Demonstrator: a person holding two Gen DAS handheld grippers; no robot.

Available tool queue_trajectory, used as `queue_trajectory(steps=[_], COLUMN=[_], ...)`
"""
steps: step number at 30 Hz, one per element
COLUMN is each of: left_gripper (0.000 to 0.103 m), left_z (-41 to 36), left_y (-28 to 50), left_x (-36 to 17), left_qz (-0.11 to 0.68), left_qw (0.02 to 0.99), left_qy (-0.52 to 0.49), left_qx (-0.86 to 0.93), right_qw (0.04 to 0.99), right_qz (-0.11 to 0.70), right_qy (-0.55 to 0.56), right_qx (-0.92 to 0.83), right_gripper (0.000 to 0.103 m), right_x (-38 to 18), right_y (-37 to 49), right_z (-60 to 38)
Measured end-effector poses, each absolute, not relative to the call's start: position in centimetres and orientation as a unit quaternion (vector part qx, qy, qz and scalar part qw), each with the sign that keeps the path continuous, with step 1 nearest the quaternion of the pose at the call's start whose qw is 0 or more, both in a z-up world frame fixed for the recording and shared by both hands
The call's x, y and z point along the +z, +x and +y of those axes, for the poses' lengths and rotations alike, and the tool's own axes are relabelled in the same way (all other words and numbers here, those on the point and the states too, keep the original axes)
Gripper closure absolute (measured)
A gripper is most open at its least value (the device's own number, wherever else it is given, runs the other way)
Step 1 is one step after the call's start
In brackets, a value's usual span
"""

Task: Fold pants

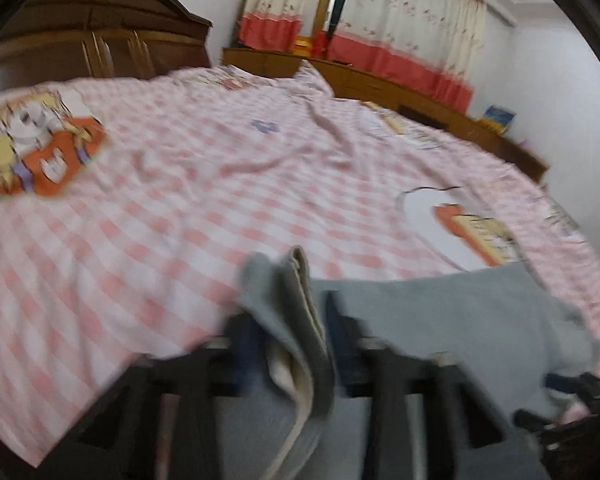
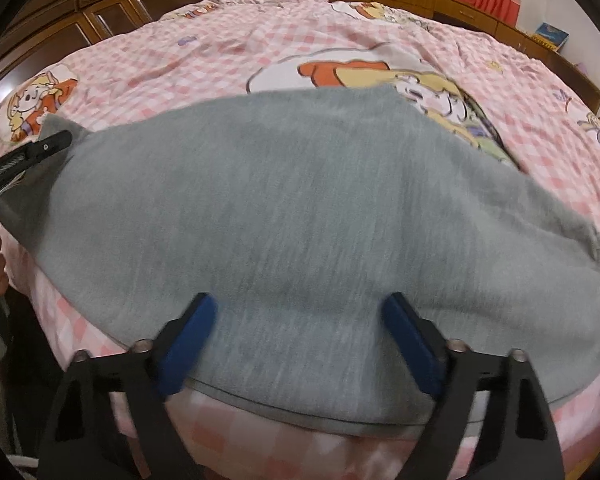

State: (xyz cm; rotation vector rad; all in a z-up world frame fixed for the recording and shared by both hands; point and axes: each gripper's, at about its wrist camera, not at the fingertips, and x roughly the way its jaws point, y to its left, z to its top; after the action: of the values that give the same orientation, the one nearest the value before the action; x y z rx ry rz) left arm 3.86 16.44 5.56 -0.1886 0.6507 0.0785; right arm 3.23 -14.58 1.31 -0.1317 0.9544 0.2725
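A big bed (image 2: pixel 228 40) has a pink checked cover. The gray pants (image 2: pixel 300 200) lie flat on the bed. The right gripper (image 2: pixel 300 340) hangs wide open over the pants. The left gripper (image 1: pixel 288 340) pinches a pants edge tight

My left gripper (image 1: pixel 290 320) is clamped on a fold of the pants (image 1: pixel 440 312); my right gripper (image 2: pixel 300 332) hangs with jaws spread wide above them.

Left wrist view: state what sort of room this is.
Likely a bedroom: a bed under a pink checked cover, a dark wooden wardrobe, and floral curtains at the window.
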Motion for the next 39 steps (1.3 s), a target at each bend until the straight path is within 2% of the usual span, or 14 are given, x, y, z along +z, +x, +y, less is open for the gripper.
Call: queue_trajectory(steps=[7,11,13,16,20,22,24,25,28,31,36,39], left_gripper=[0.088,0.085,0.071,0.063,0.06,0.053,0.053,0.049,0.041,0.039,0.039,0.039], left_z=[22.8,26.8,27.5,26.4,23.6,22.1,21.0,20.8,21.7,22.4,23.3,23.1], left_y=[4.4,3.4,2.5,2.1,3.1,4.3,6.1,6.8,7.8,7.6,5.2,3.0], left_x=[6.4,6.8,7.2,7.4,7.1,6.3,5.1,4.4,3.2,3.3,4.2,4.7], left_qz=[0.325,0.329,0.323,0.322,0.338,0.35,0.372,0.381,0.382,0.378,0.379,0.38], left_qw=[0.933,0.926,0.928,0.932,0.93,0.928,0.923,0.919,0.916,0.917,0.915,0.913], left_qy=[-0.042,-0.094,-0.122,-0.134,-0.14,-0.129,-0.08,-0.062,-0.076,-0.074,-0.105,-0.128], left_qx=[0.152,0.16,0.14,0.096,0.035,0.014,0.056,0.079,0.093,0.107,0.093,0.079], right_qw=[0.871,0.866,0.863,0.861,0.863,0.865,0.865,0.865,0.866,0.867,0.87,0.874], right_qz=[0.449,0.45,0.45,0.456,0.452,0.447,0.445,0.445,0.44,0.433,0.427,0.427], right_qy=[-0.041,-0.047,-0.047,-0.056,-0.057,-0.061,-0.06,-0.061,-0.065,-0.074,-0.062,-0.063], right_qx=[0.196,0.214,0.225,0.221,0.217,0.219,0.222,0.224,0.23,0.233,0.239,0.224], right_gripper=[0.025,0.026,0.026,0.025,0.02,0.019,0.017,0.015,0.009,0.006,0.006,0.014], right_x=[3.2,3.2,3.1,2.4,1.8,1.7,1.5,1.4,1.1,0.8,1.0,1.7], right_y=[4.4,5.2,5.9,7.1,7.6,7.5,7.5,7.6,7.7,7.7,7.4,6.8], right_z=[-12.2,-10.2,-9.1,-7.9,-7.3,-7.2,-7.2,-7.2,-6.8,-6.4,-6.8,-6.9])
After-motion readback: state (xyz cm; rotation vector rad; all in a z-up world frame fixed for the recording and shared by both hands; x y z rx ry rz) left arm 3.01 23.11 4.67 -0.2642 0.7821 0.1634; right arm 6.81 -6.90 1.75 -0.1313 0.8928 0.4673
